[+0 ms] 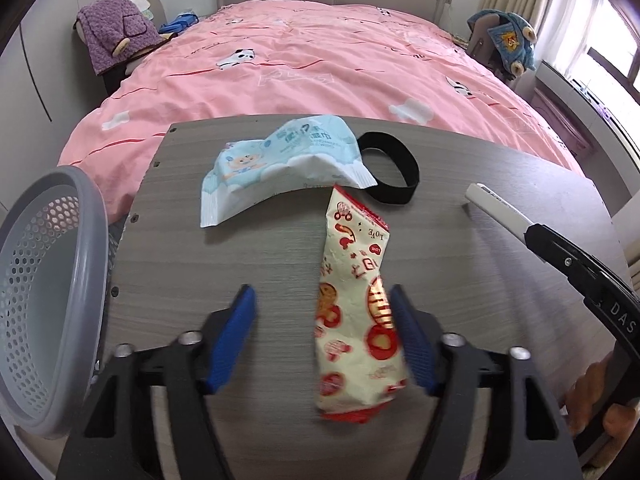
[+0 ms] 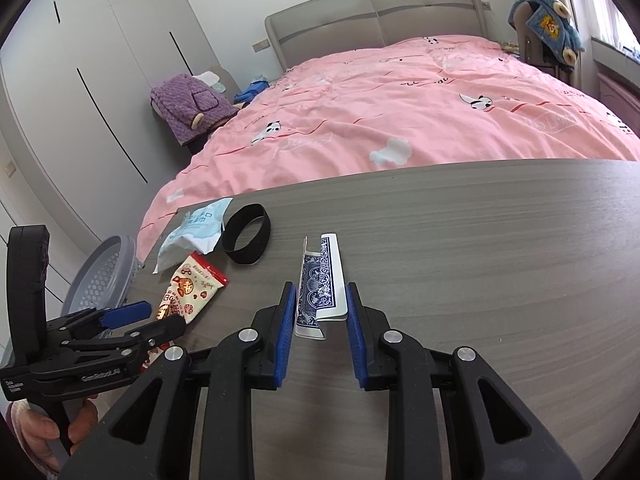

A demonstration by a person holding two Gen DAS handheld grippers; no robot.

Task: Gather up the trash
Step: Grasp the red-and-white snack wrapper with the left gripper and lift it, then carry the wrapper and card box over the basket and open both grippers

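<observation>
Left wrist: snack wrapper (image 1: 356, 312) lower centre on tabletop (image 1: 500, 280), long axis running up-frame, against right pad of half-open left tool (image 1: 322, 300); nothing gripped.

Right wrist: right tool (image 2: 320, 300) narrow, clamping card box (image 2: 322, 284); wrapper lower left.

A cream snack wrapper (image 1: 354, 300) with red print is lying flat and crumpled on the table (image 1: 500, 300), lengthwise, its red end nearest the table's near edge. Beyond it, a pale blue wipes packet (image 1: 280, 160) is sitting bowed and empty-looking toward the table's far left corner. A grey perforated basket (image 1: 44, 304) is standing tilted just off the table's left edge.
</observation>
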